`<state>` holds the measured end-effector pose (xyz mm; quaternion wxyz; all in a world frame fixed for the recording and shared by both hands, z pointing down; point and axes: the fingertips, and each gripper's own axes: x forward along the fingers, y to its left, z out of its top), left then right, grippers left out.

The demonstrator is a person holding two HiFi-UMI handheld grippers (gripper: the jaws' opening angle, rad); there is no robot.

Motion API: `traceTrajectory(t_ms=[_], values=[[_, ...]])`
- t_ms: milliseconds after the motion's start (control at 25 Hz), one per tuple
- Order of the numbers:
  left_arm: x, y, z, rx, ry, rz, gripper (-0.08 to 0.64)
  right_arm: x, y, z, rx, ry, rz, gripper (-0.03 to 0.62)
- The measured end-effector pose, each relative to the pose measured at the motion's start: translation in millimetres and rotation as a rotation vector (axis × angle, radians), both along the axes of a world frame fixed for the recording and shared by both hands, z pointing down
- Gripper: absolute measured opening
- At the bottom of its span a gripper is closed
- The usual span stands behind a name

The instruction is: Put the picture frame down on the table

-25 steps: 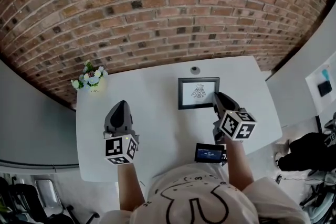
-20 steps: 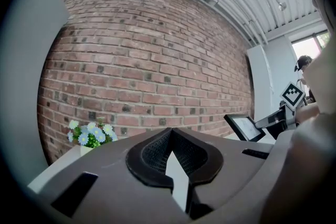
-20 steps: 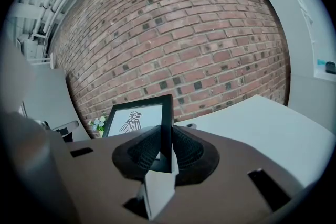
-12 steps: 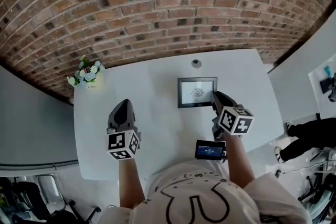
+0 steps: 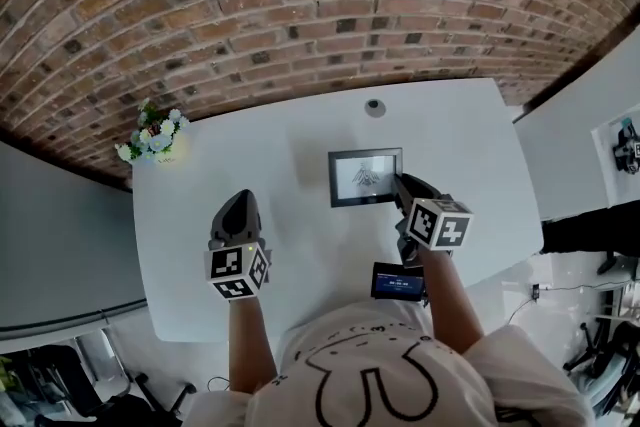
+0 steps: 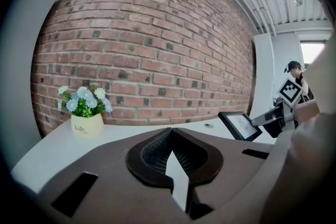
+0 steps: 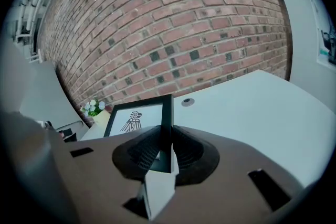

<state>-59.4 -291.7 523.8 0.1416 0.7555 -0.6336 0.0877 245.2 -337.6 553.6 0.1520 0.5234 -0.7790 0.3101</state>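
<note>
The picture frame (image 5: 365, 177) is black-edged with a white print of a bird figure. It is over the middle right of the white table (image 5: 300, 140). My right gripper (image 5: 403, 187) is shut on its right edge. In the right gripper view the frame's edge (image 7: 167, 123) stands upright between the jaws of the right gripper (image 7: 164, 136). In the left gripper view the frame (image 6: 239, 124) looks tilted, and I cannot tell whether its lower edge touches the table. My left gripper (image 5: 238, 208) hovers over the table's left half; in its own view the left gripper (image 6: 169, 136) is shut with nothing in it.
A small cream pot of blue and white flowers (image 5: 150, 137) stands at the table's far left corner. A round grommet (image 5: 374, 107) sits near the far edge, just beyond the frame. A brick wall (image 5: 320, 5) rises behind the table. A dark device (image 5: 398, 282) hangs at the person's waist.
The right gripper and the frame have shifted slightly left and nearer to me, away from the grommet. The left gripper has hardly moved. The head view has tilted.
</note>
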Motion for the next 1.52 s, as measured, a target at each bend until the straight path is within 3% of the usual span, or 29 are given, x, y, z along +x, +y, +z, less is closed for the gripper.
traceTrajectory(t_ms=[640,1520], values=[[4,-17,45,-0.117,0.018,0.010,0.009,-10,-11,55,-0.150,0.036,-0.024,0.067],[6,-20,73,-0.186,0.035,0.010,0.009,-20,-11,102,-0.290,0.085,-0.035,0.067]])
